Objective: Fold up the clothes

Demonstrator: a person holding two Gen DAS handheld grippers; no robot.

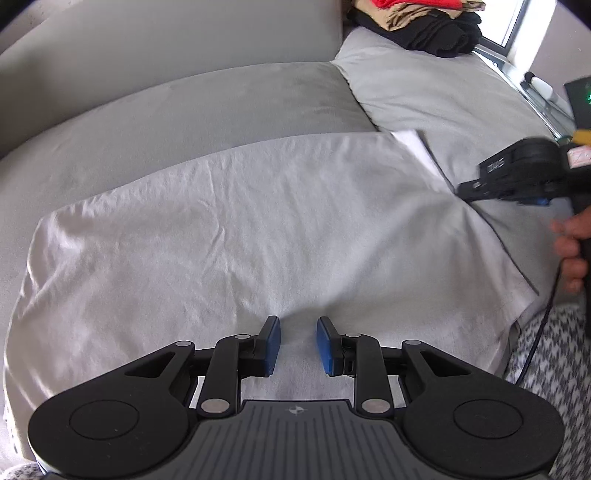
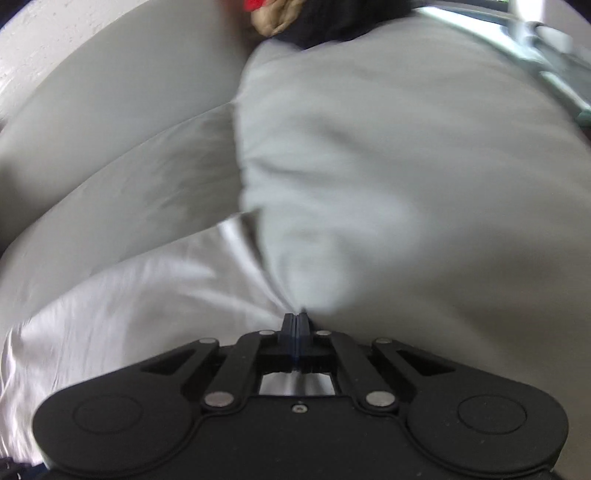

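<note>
A white garment (image 1: 240,229) lies spread flat and wrinkled across the grey sofa seat (image 1: 221,99). My left gripper (image 1: 298,325) hovers open over the garment's near edge, its blue pads (image 1: 271,343) apart with only the flat cloth below them. My right gripper (image 1: 463,192) comes in from the right, held by a hand (image 1: 569,251), and pinches the garment's right edge. In the blurred right wrist view this gripper (image 2: 295,315) is shut, and folds of the white garment (image 2: 129,295) run up into its fingertips.
A pile of black, tan and red clothes (image 1: 436,29) sits at the back right on a lighter grey cushion (image 1: 443,92). Houndstooth fabric (image 1: 546,350) and a black cable (image 1: 535,332) lie at the right front. A window ledge (image 1: 535,85) runs past the cushion.
</note>
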